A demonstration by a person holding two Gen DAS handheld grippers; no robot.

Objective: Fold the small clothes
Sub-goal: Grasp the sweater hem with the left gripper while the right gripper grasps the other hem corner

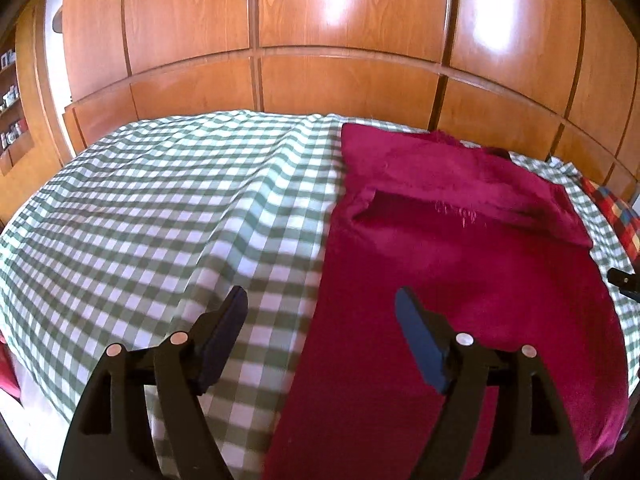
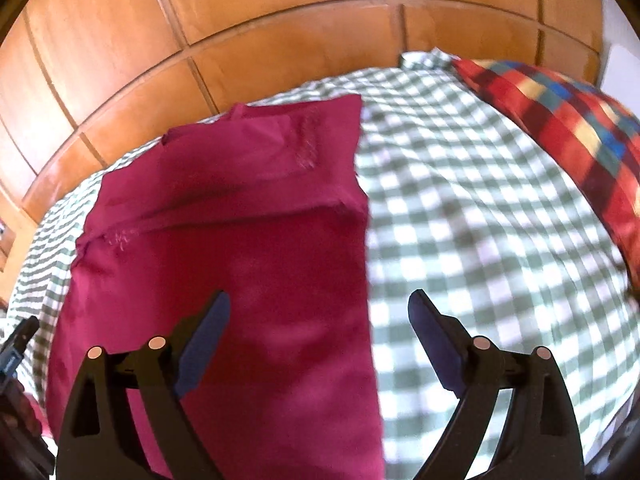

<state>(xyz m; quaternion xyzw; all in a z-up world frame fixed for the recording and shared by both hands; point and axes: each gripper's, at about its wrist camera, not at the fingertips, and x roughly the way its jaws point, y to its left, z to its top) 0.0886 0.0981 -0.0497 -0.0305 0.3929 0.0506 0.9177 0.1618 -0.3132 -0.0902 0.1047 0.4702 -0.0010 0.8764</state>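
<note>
A: Where's the garment?

B: Flat on the bed (image 1: 160, 216), over the green-and-white checked sheet (image 2: 460, 216). Magenta garment (image 1: 460, 280), top part folded down across itself, with a stitched patch showing near the fold. Runs from near the wooden panelling (image 1: 340, 12) down toward both cameras.

A: Left gripper?

B: Left gripper (image 1: 320, 300) above the garment's left edge. Jaws spread wide, holding nothing. Left pad over the sheet, right pad over the magenta cloth. No contact visible.

A: Right gripper?

B: Right gripper (image 2: 320, 300) over the garment's right edge. Jaws likewise spread, nothing between them. Left pad above the garment (image 2: 240, 260), right pad above the sheet. Also seen as a dark tip at the far right of the left view (image 1: 624, 280), just beside the garment's edge.

A: Anything else on the bed?

B: A plaid pillow (image 2: 560, 120), red, blue and yellow, at the far right, apart from the garment. Shows as a sliver in the left view too (image 1: 616, 212).

A: Sharpness?

B: Right view a bit blurred; stitching detail hard to read.
</note>
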